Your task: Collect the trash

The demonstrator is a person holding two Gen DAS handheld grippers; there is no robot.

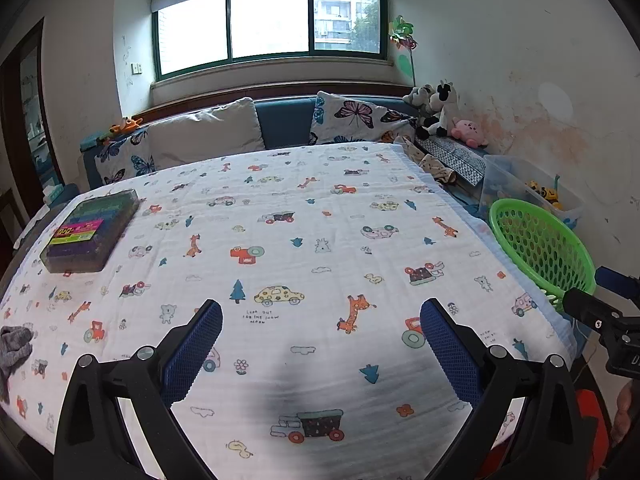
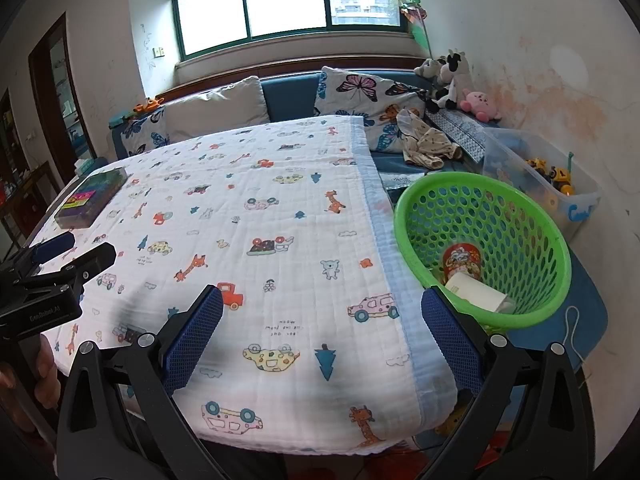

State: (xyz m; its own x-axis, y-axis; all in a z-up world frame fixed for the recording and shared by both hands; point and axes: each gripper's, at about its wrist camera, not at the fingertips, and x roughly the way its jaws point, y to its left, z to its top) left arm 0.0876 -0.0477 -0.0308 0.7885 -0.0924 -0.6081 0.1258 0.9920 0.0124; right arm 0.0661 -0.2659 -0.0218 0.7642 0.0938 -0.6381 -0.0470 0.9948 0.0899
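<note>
Only the right wrist view looks into the green perforated plastic basket [image 2: 482,248] at about 3 o'clock off the table edge, where a red printed cup [image 2: 461,261] and a white paper cup [image 2: 476,292] lie together on its bottom, touching; the left wrist view catches just the basket's outer rim [image 1: 540,240] at 3 o'clock and none of its contents. The left view alone shows a crumpled grey cloth [image 1: 14,346] at 9 o'clock on the white cartoon-print blanket [image 1: 320,260] covering the table. Both views show the clear plastic box of coloured blocks [image 1: 92,232] at 10 o'clock. The left gripper [image 1: 320,344] is spread wide, holding nothing, and so is the right gripper [image 2: 322,334]; bare blanket lies between each pair of blue-padded fingers. Butterfly-print pillows [image 2: 360,92], plush toys [image 2: 448,76] and a clear toy bin [image 2: 540,176] sit at 12 to 2 o'clock.
</note>
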